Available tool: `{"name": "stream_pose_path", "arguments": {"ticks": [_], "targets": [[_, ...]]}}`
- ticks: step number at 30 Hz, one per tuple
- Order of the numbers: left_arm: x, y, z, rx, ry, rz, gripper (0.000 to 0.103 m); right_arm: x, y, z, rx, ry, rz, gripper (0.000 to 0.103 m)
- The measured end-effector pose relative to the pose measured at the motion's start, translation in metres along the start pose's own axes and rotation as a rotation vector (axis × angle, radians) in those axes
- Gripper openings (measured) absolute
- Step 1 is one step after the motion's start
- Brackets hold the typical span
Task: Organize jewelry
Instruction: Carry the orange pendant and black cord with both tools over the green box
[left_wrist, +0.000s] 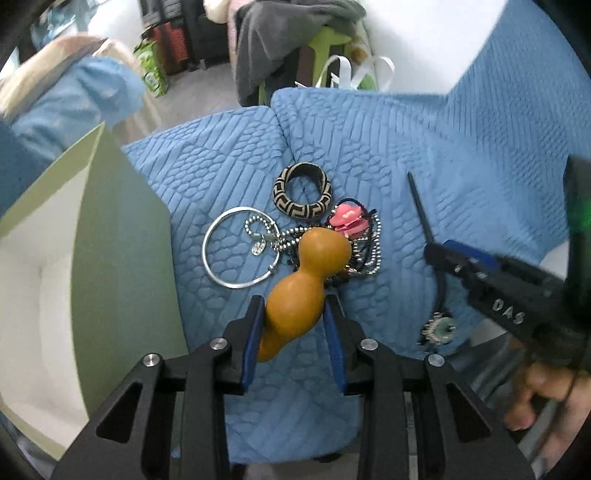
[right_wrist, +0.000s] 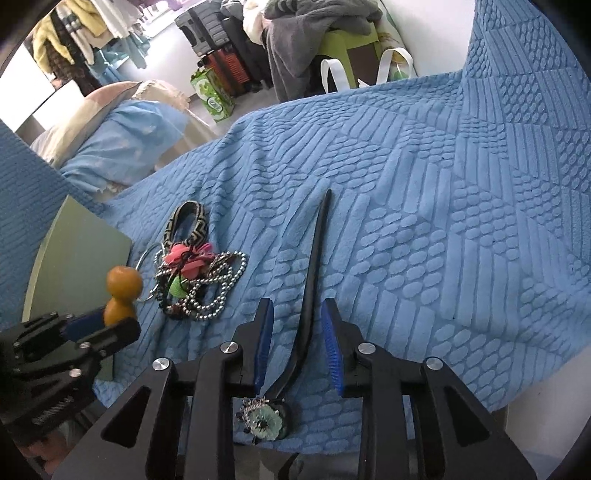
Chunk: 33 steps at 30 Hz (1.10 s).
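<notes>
My left gripper (left_wrist: 294, 314) is shut on an orange gourd-shaped charm (left_wrist: 306, 288) and holds it clear of the cover, just in front of the jewelry pile; from the right wrist the gripper (right_wrist: 99, 321) and charm (right_wrist: 123, 291) appear low on the left. The pile holds a silver bangle (left_wrist: 240, 254), a black-and-beige patterned bracelet (left_wrist: 303, 192), a pink flower clip (left_wrist: 347, 219) and a bead chain (right_wrist: 218, 295). My right gripper (right_wrist: 296, 306) is open. A black curved hair piece (right_wrist: 317, 251) with a pale green flower ornament (right_wrist: 264, 419) lies between its jaws, untouched by the pads.
A box with a green lid (left_wrist: 122, 240) and white inside (left_wrist: 37, 295) stands open at the left. Everything lies on a blue quilted cover (right_wrist: 443, 221) that drops off at its front edge. A hand (left_wrist: 546, 398) grips the right tool. Suitcases, a green stool and clothes stand beyond.
</notes>
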<state>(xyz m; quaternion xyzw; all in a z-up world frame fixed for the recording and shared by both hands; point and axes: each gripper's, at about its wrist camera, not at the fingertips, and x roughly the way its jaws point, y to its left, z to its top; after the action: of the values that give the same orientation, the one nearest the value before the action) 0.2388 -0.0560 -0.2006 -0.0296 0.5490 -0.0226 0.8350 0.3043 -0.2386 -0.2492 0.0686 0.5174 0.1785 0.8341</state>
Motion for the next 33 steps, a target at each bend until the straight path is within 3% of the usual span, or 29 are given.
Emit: {"name": "stream_pose_path", "arguments": {"ticks": [9,15,19,25,33], "targets": [[-0.016,0.009,-0.025,-0.146,-0.013,-0.074,0.033,0.002,0.012,-0.007,-0.072,-0.002,-0.042,0.020],[-0.020,0.015,-0.029,-0.174,-0.020,-0.112,0.033,0.011,0.031,-0.014,-0.184,-0.006,-0.175,0.008],[-0.030,0.018,-0.031,-0.161,-0.031,-0.136,0.033,0.010,0.035,-0.012,-0.174,0.004,-0.159,0.006],[-0.052,0.022,-0.027,-0.152,-0.079,-0.177,0.033,-0.018,0.050,-0.007,-0.160,-0.055,-0.146,0.006],[-0.077,0.036,-0.019,-0.157,-0.115,-0.179,0.033,-0.051,0.079,0.002,-0.175,-0.113,-0.121,0.006]]}}
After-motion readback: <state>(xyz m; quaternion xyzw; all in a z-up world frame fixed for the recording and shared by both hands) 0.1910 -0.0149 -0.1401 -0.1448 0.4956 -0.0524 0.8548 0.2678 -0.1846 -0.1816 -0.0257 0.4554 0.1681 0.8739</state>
